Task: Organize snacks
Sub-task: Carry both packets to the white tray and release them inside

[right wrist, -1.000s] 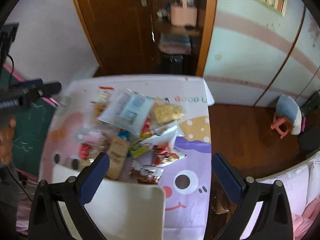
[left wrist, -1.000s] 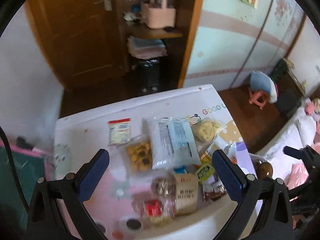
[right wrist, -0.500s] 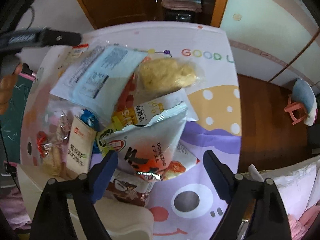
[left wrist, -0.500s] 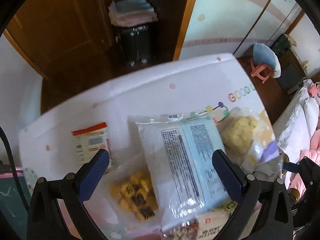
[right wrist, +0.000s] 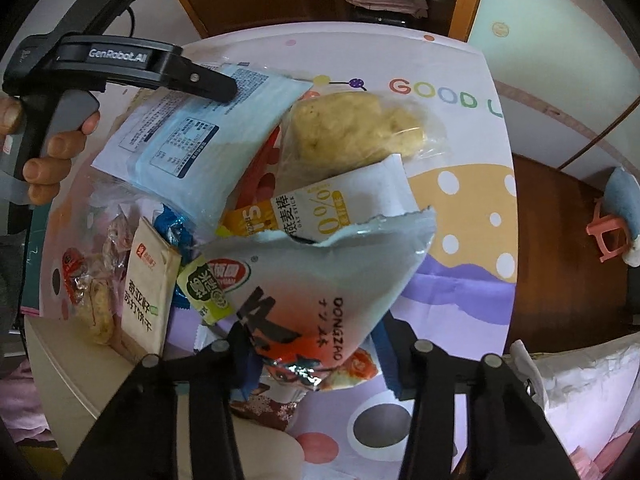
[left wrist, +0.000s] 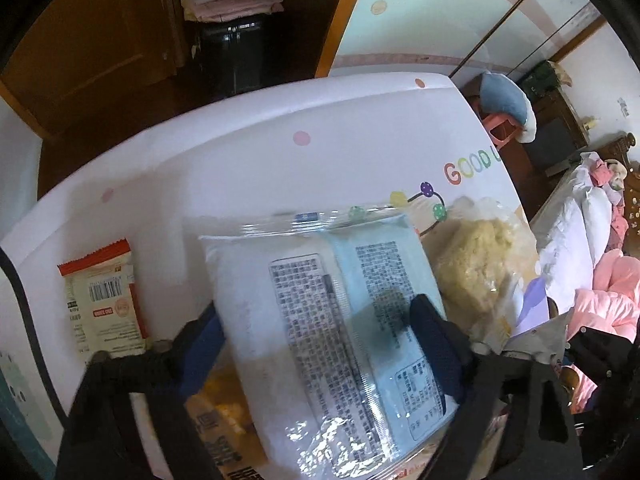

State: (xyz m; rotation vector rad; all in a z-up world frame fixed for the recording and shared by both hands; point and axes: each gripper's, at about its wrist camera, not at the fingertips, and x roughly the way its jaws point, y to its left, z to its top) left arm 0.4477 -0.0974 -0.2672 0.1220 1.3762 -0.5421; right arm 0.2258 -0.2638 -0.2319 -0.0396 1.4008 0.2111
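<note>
Left claw (left wrist: 316, 356): points steeply down at the snack pile; its jaws are closing with the pale blue packet (left wrist: 340, 320) between them; whether the pads already press on it cannot be told.
Pale blue packet: lies printed side up, reaching ahead of the left claw's fingers (left wrist: 434, 344) on top of other snacks.
Red-edged sachet (left wrist: 105, 298): flat on the table (left wrist: 248, 160), left of the left claw, apart from the pile.
Yellow crumbly bag (left wrist: 480, 264): just right of the pale blue packet, beside the left claw's right finger.
Right claw (right wrist: 316, 354): points down; jaws closing around the lower end of the grey and orange bag (right wrist: 320, 280); pad contact unclear.
Grey and orange bag: torn top edge lies ahead of the right claw, over an oat stick pack (right wrist: 320, 208).
Beige cracker packet (right wrist: 150, 284): left of the right claw.
Hand (right wrist: 48, 148): far left, gripping the left claw's handle.
</note>
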